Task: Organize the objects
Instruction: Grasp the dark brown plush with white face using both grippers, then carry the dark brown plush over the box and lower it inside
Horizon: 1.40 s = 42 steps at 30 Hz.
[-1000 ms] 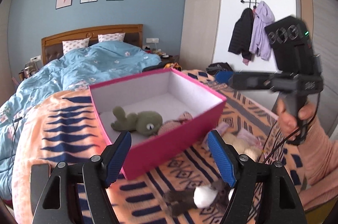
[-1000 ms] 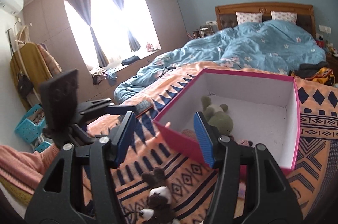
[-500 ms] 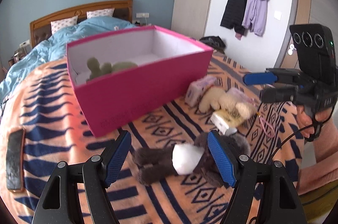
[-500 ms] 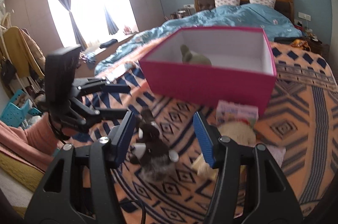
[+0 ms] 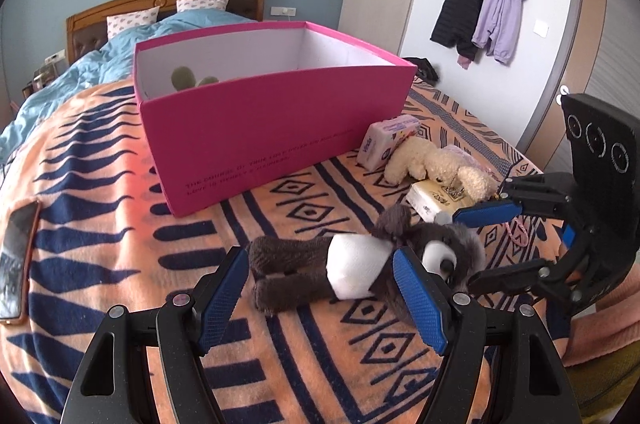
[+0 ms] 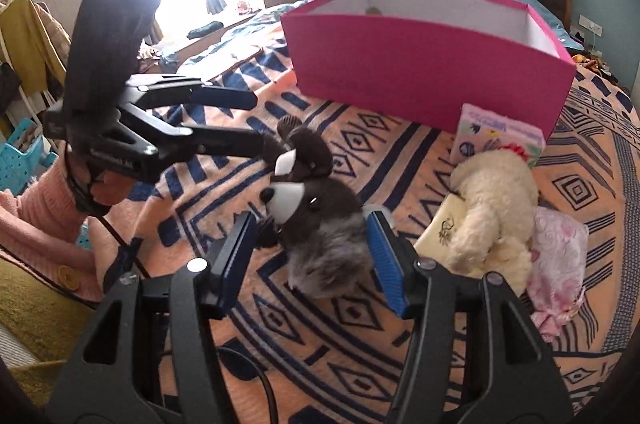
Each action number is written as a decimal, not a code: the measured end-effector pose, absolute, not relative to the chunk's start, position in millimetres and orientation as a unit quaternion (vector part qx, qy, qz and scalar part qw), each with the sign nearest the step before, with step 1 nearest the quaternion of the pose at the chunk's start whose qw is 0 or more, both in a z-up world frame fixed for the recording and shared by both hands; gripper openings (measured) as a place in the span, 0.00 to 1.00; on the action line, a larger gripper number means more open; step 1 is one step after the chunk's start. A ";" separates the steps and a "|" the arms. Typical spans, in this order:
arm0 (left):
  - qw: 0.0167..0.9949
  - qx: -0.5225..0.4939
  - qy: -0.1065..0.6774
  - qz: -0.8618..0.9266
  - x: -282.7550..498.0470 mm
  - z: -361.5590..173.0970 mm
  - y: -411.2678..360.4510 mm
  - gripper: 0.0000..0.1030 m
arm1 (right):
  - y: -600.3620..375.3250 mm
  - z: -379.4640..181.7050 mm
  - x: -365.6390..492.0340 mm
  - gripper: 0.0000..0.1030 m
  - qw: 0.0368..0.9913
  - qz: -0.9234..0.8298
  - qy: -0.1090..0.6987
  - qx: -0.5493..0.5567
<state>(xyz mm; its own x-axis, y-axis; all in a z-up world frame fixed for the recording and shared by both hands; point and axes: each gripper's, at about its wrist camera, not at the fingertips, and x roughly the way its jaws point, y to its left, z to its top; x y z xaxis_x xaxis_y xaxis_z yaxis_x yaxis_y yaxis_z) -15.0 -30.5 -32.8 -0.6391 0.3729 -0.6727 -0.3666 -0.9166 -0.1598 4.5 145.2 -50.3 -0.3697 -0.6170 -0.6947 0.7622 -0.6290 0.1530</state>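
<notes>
Change since a moment ago: both grippers have dropped from box height toward the blanket and now bracket the dark grey plush animal with the white belly and muzzle [image 5: 360, 264], which lies on its side on the orange and navy patterned blanket [image 5: 120, 208].
Left gripper [image 5: 320, 288]: fingers spread wide, holding nothing; the blue pads sit either side of the toy's legs and belly, apart from it.
Right gripper [image 6: 310, 256]: also wide open and empty; its pads flank the toy's furry head end, near but not clamped.
Step in hand: probably picking up this toy for the open pink cardboard box [image 5: 272, 128], where a green plush [image 5: 188, 78] already lies.
Doing it well: one gripper is enough; close across the soft middle, squeezing deep since fur gives, and back the other away first.
Edges: the box's near wall stands tall, so the toy must be lifted clear over its rim.
Open room: bare blanket lies between toy and box; the cream fluffy plush [image 6: 496, 208] and small packets crowd the right side, and a phone [image 5: 16, 248] lies far left.
</notes>
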 end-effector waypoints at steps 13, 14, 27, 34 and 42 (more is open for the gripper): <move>0.208 -0.379 -0.001 0.902 -17.6 -38.6 -27.4 0.74 | 143.8 -60.9 -16.1 0.48 0.397 -0.830 0.070 0.385; 0.209 -0.379 0.002 0.901 -17.7 -38.7 -26.2 0.74 | 144.4 -59.5 -18.5 0.47 0.399 -0.830 0.066 0.385; 0.218 -0.384 0.040 0.896 -24.5 -43.2 -12.0 0.74 | 154.6 -48.4 -59.6 0.45 0.411 -0.820 -0.007 0.398; 0.213 -0.393 0.061 0.892 -34.8 -52.9 -1.7 0.61 | 158.1 -48.4 -72.5 0.44 0.396 -0.823 -0.028 0.407; 0.224 -0.410 0.038 0.883 -42.2 -61.1 -6.5 0.48 | 170.6 -59.6 -64.9 0.59 0.366 -0.830 -0.049 0.418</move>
